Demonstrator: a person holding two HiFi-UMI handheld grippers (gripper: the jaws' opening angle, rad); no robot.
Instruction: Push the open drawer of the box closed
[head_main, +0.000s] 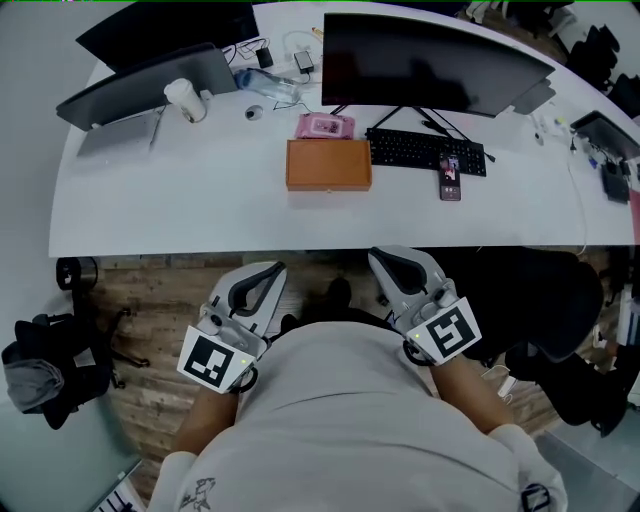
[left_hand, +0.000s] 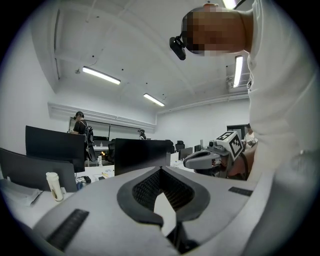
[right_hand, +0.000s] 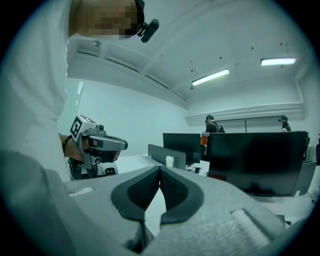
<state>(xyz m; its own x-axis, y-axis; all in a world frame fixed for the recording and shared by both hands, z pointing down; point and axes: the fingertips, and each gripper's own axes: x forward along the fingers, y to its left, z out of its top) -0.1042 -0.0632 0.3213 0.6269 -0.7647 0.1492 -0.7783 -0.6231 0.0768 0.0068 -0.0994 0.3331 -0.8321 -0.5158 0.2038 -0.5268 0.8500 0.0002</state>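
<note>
The brown wooden box (head_main: 328, 165) lies on the white desk (head_main: 200, 210) in front of the big monitor; from the head view I cannot make out its drawer. Both grippers are held close to my body, short of the desk's front edge and well away from the box. My left gripper (head_main: 274, 269) has its tips together with nothing between them, as the left gripper view (left_hand: 160, 169) also shows. The right gripper (head_main: 381, 256) is likewise shut and empty (right_hand: 160, 167). Each gripper view shows the other gripper off to one side, and neither shows the box.
Behind the box lies a pink case (head_main: 325, 126). A black keyboard (head_main: 425, 150) and a phone (head_main: 450, 178) sit to its right under the monitor (head_main: 430, 65). A laptop (head_main: 150, 90) and a paper cup (head_main: 185, 100) stand at the left. A dark chair (head_main: 545, 310) is at my right.
</note>
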